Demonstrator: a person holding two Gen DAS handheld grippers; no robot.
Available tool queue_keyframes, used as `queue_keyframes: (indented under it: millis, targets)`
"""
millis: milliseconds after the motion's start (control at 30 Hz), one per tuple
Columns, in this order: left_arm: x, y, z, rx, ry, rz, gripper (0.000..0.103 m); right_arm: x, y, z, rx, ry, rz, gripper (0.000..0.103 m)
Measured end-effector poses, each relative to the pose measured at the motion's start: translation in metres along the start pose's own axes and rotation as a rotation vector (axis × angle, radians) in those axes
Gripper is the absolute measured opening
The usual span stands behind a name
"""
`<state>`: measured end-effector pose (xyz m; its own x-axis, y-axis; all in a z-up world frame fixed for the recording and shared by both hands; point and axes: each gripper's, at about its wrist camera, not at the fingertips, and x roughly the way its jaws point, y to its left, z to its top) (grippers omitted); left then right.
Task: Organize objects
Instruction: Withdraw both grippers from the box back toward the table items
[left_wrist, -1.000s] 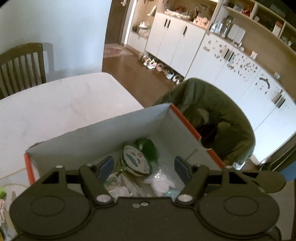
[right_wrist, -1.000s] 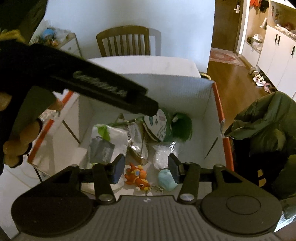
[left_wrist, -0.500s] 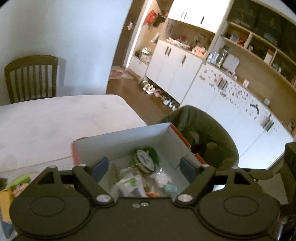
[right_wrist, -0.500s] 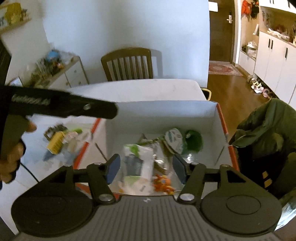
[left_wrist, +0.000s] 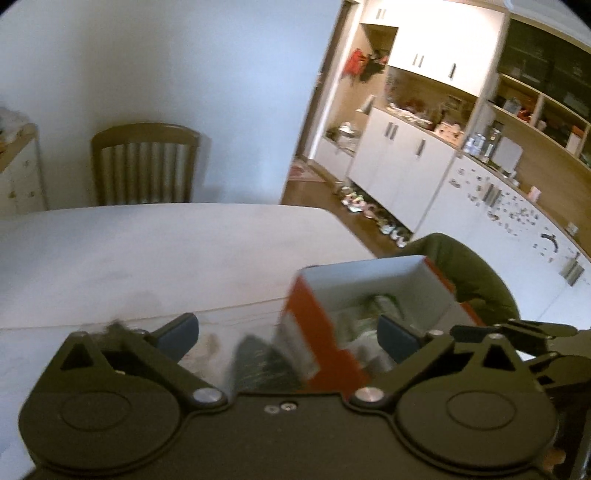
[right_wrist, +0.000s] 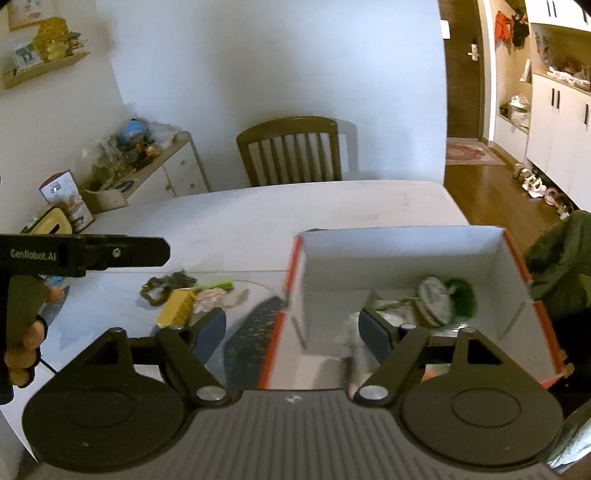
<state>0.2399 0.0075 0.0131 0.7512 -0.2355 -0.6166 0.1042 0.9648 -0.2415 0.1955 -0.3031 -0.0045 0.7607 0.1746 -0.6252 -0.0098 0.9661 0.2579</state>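
An open cardboard box (right_wrist: 391, 254), white inside with orange edges, stands on the white table (right_wrist: 295, 210). It holds a round white-and-green item (right_wrist: 436, 301) and blurred packets. Loose things lie left of it: a yellow pack (right_wrist: 177, 310), a dark ring-shaped piece (right_wrist: 162, 288) and a green strip (right_wrist: 218, 284). My right gripper (right_wrist: 291, 330) hovers over the box's left wall, its jaws opening with nothing between them. My left gripper (left_wrist: 288, 336) hangs above the table left of the box (left_wrist: 369, 288); its jaws are opening too and hold nothing. A hand (right_wrist: 22, 347) carries it.
A wooden chair (right_wrist: 291, 151) stands at the table's far side. A green jacket (left_wrist: 476, 273) drapes over a seat right of the box. A dark patterned flat piece (right_wrist: 255, 332) lies beside the box's left wall. A cluttered sideboard (right_wrist: 147, 166) lines the left wall.
Both grippers rose and drew back from inside the box, and both jaws widened. The left one swung left, out over the table and the loose things.
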Motion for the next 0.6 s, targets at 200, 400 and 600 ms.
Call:
queue_keyframes:
  millis: [200,400,600]
  targets:
    - [-0.015,0.046,-0.012,-0.011,0.010,0.036,0.103,0.021,0.042,0.000,-0.021,0.020,0.023,0.082]
    - [-0.021,0.093,-0.025,-0.054,0.007,0.047,0.103,0.044,0.077,0.000,-0.040,0.027,0.031,0.083]
    - [-0.015,0.139,-0.034,-0.080,-0.014,0.093,0.103,0.077,0.102,-0.003,-0.025,0.052,0.006,0.086]
